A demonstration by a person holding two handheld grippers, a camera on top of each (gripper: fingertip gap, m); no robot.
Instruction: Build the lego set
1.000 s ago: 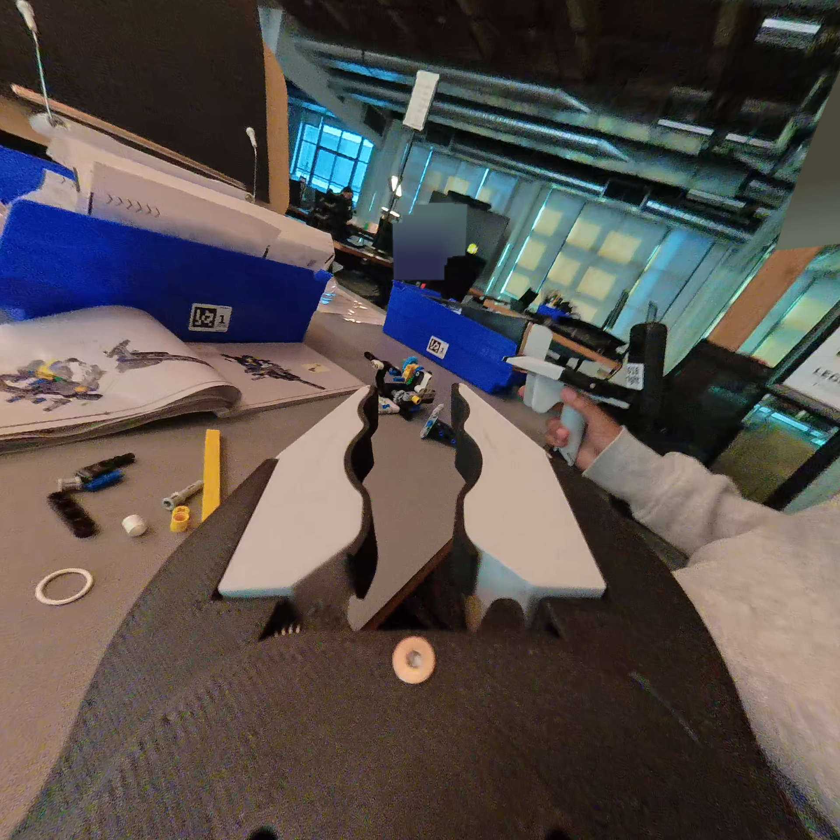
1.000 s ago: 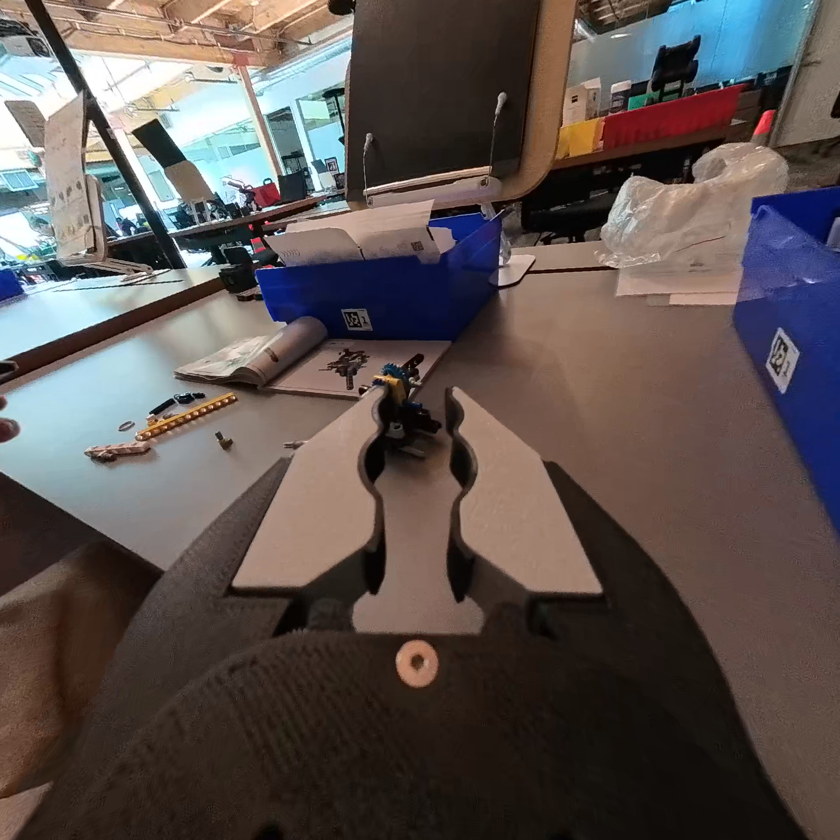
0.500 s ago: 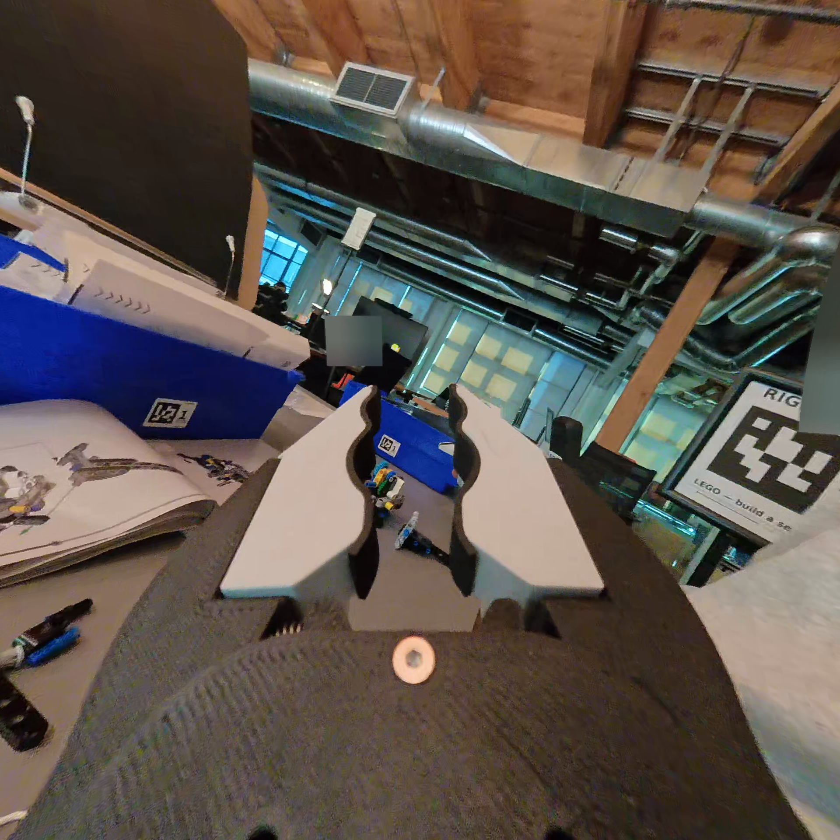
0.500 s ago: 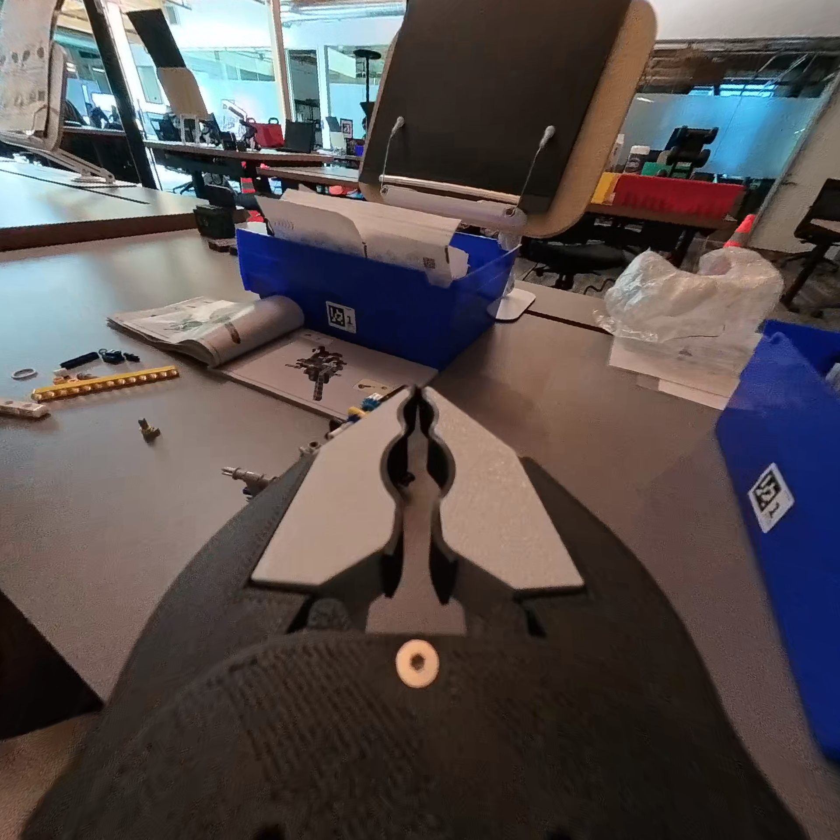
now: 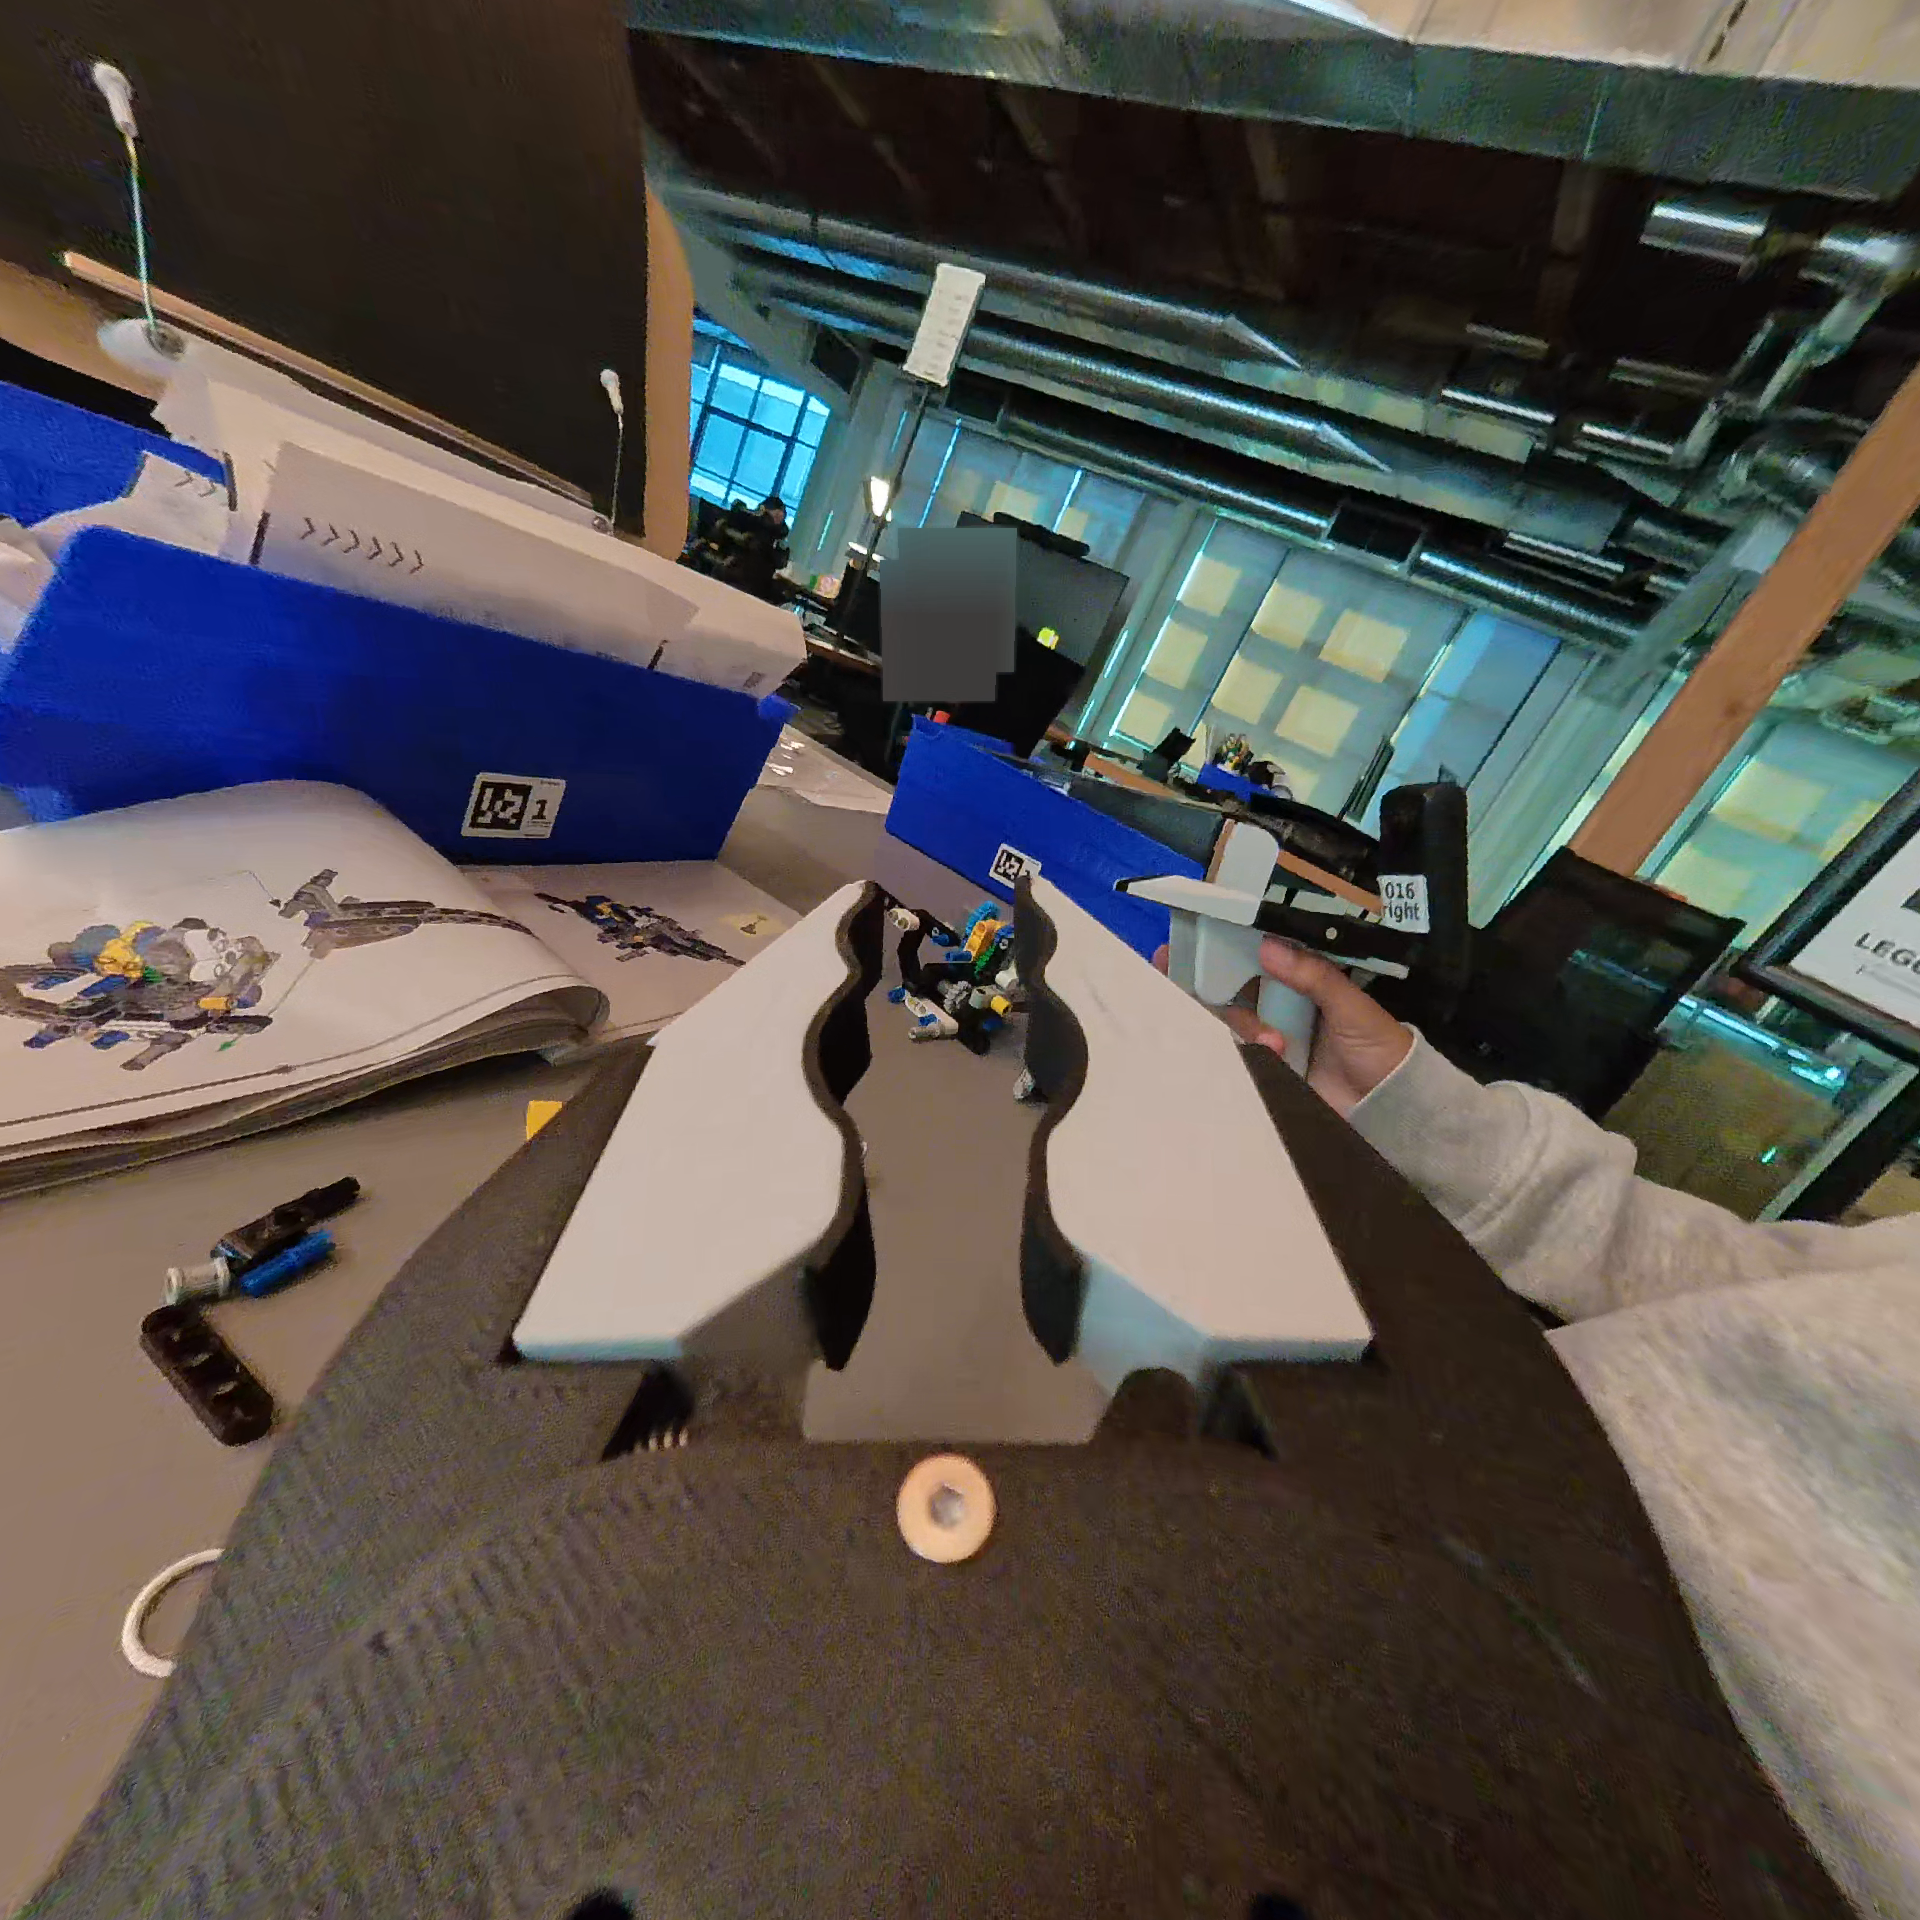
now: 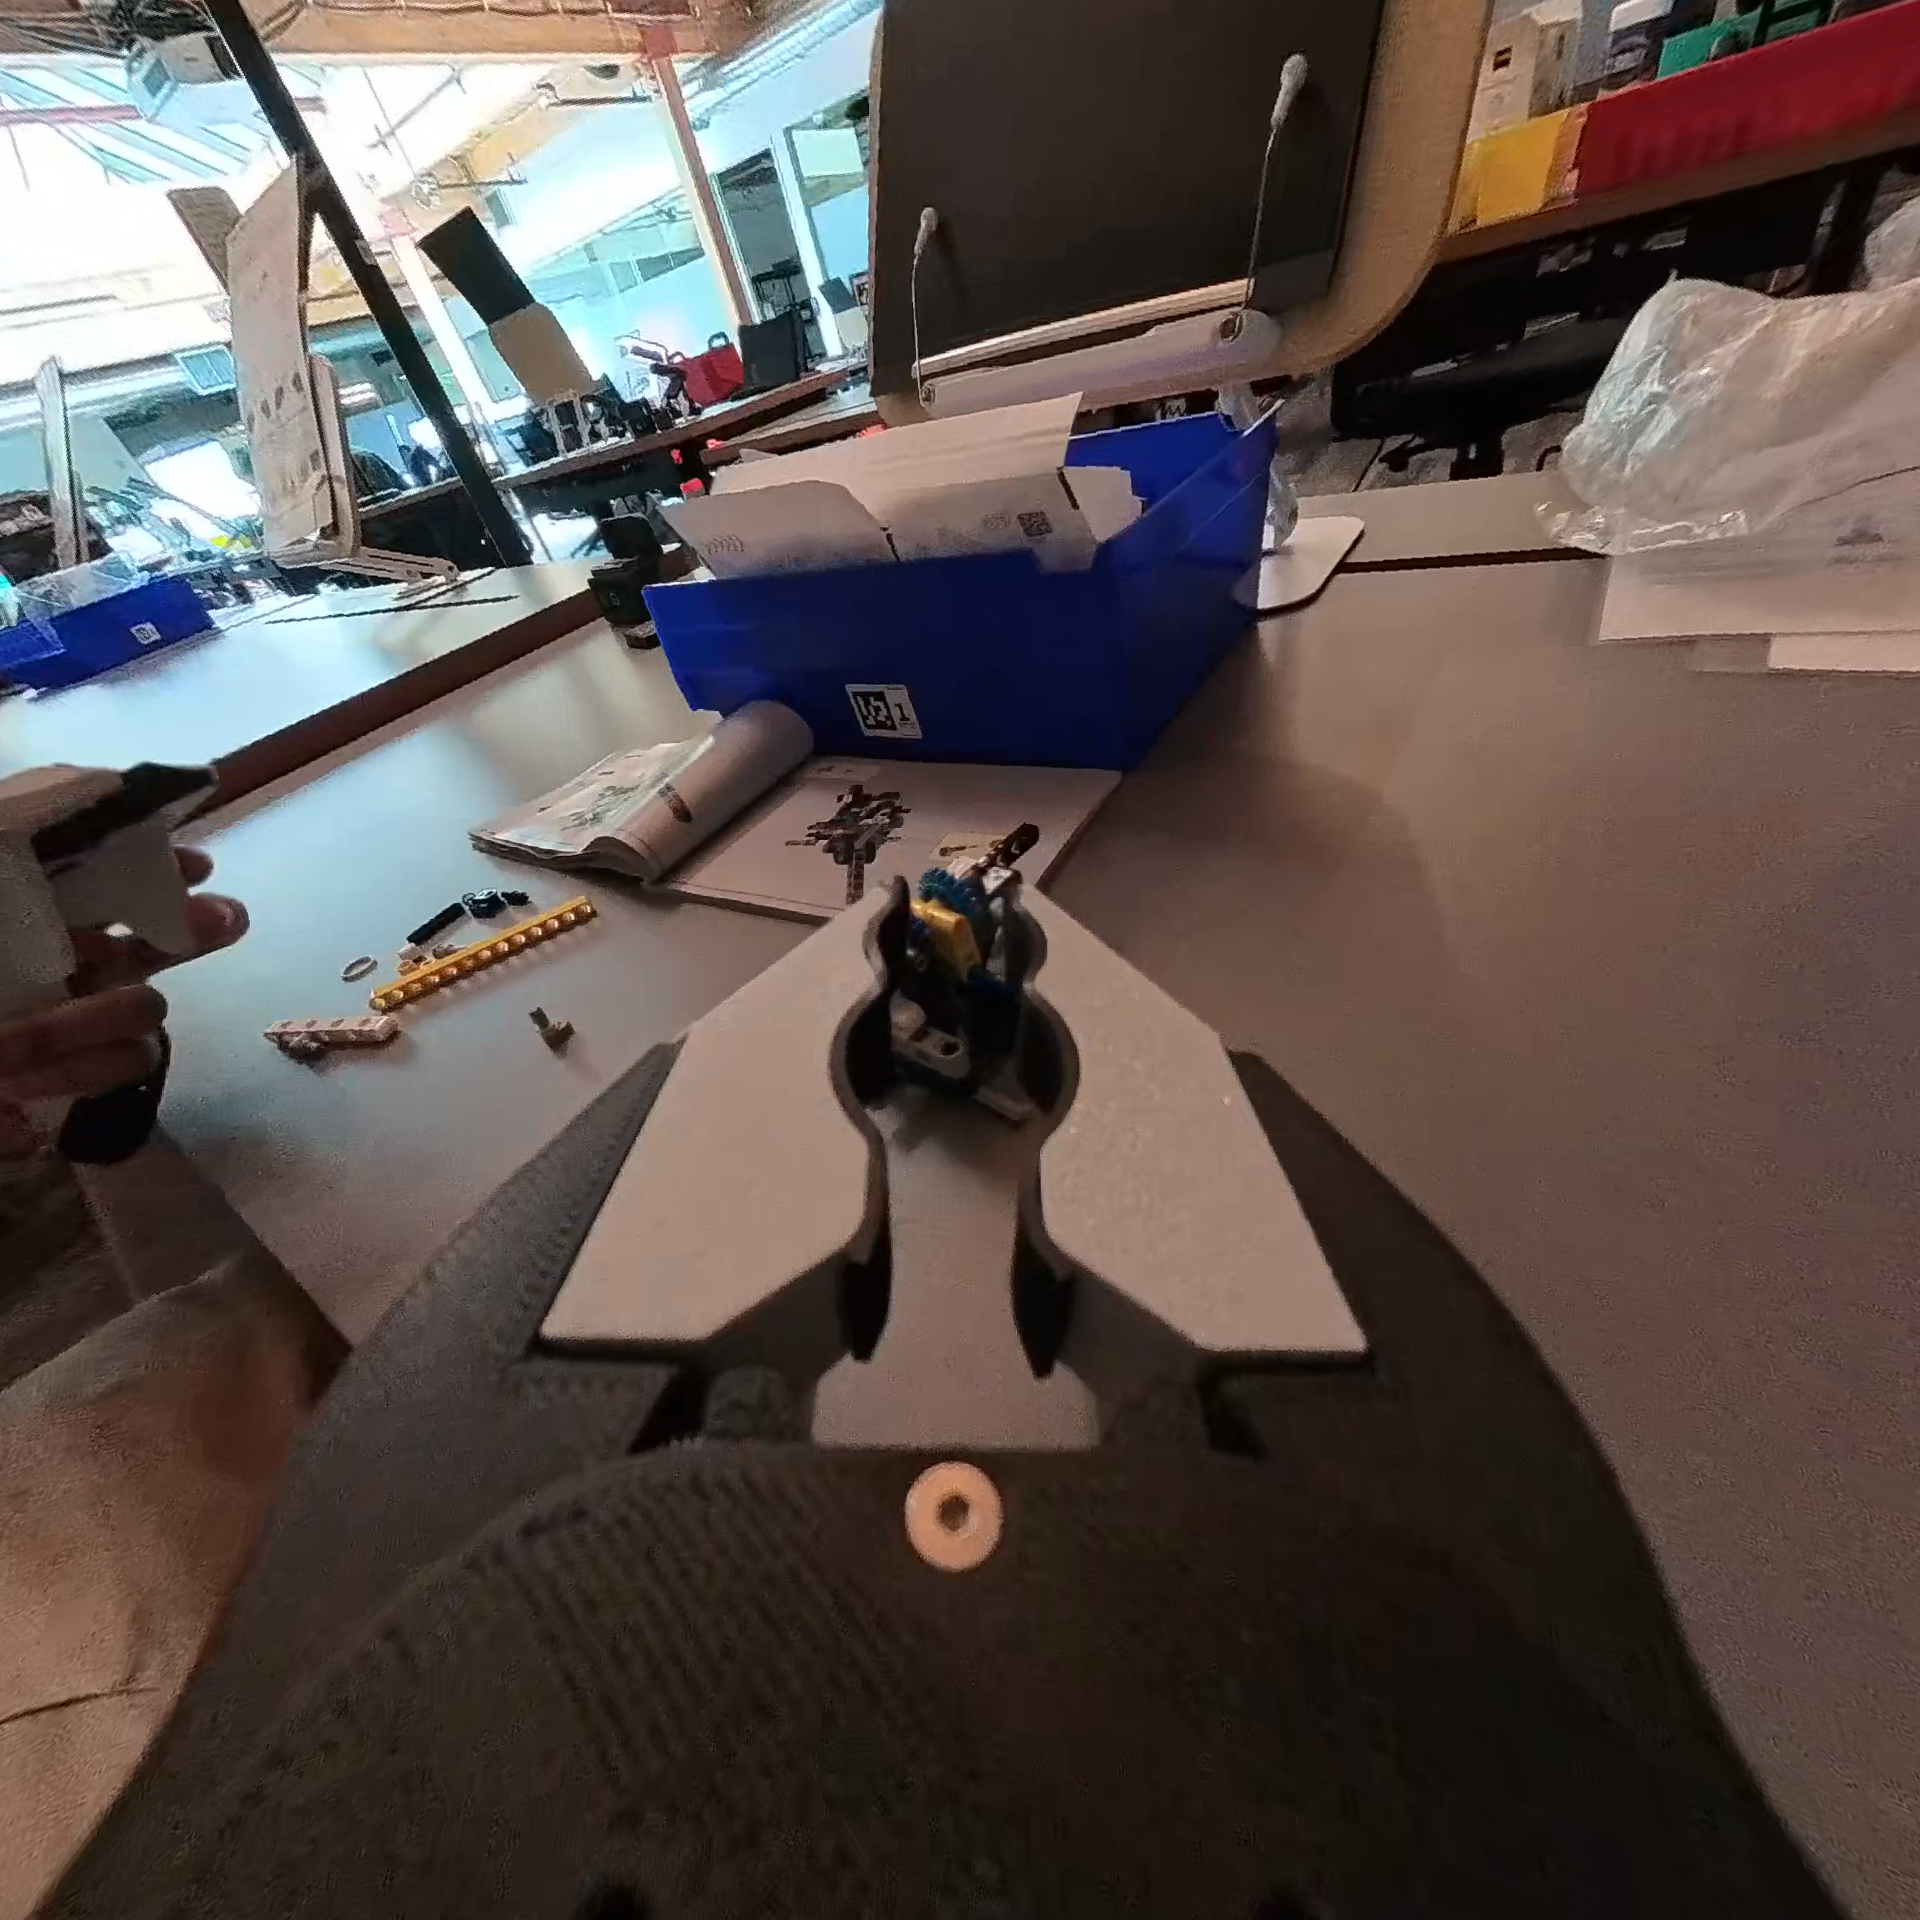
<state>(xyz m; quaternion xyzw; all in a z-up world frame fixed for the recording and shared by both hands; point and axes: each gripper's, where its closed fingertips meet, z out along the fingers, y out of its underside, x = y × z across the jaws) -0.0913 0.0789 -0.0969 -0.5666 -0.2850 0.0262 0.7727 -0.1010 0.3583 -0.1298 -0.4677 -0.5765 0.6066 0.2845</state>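
Note:
A small lego model (image 5: pixel 951 977) of black, blue, yellow and white parts rests on the grey table (image 5: pixel 83 1403), just past my left gripper (image 5: pixel 945 899), which is open and empty. In the right wrist view the model (image 6: pixel 945 966) shows through the gap of my right gripper (image 6: pixel 954 899). That gripper is open and hovers just above the model, with a finger on each side of it. A hand holds the right gripper, which also shows in the left wrist view (image 5: pixel 1205 904), to the right of the model.
An open instruction booklet (image 5: pixel 260 966) lies left of the model, with a blue bin (image 5: pixel 364 717) of papers behind it. Loose parts lie at the left: a yellow beam (image 6: pixel 483 954), a black beam (image 5: pixel 208 1371), a white ring (image 5: pixel 156 1610). A second blue bin (image 5: pixel 1018 831) stands farther back.
My right gripper went from open to nearly shut, and is open again, now over the model. My left gripper tilted up toward the ceiling, then came back down toward the model.

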